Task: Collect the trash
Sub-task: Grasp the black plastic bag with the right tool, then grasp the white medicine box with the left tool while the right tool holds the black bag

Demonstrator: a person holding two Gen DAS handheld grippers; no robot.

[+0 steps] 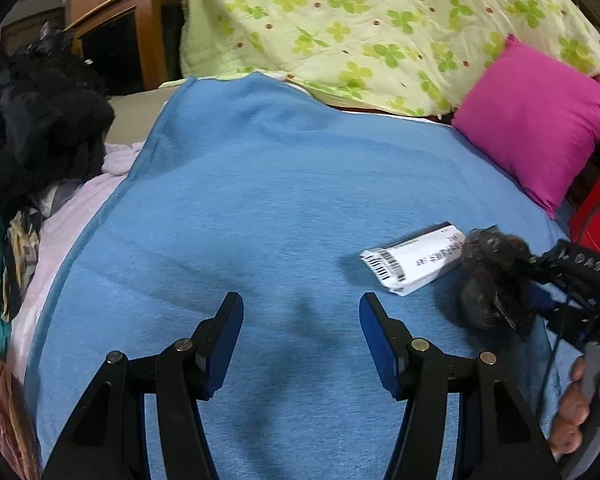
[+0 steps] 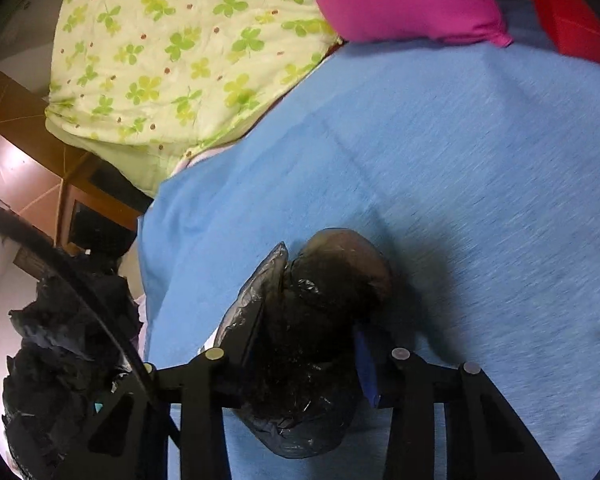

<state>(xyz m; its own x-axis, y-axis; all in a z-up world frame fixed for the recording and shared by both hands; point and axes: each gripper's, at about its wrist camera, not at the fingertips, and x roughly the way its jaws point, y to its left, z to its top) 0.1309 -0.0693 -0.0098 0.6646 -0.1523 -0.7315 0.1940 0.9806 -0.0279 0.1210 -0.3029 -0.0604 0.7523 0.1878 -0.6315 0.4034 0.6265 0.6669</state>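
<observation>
A crumpled black plastic bag fills the jaws of my right gripper, which is shut on it just above the blue blanket. The bag hides most of the fingers; one blue pad shows at its right. In the left wrist view the same dark wad hangs from the right gripper at the right edge. Beside it a white paper packet with a barcode lies on the blanket. My left gripper stands open over bare blanket, left of the packet, with nothing between its fingers.
A big black crumpled heap lies at the bed's left side, also at the lower left of the right wrist view. A pink pillow and a clover-print quilt bound the far side. A person's hand holds the right gripper.
</observation>
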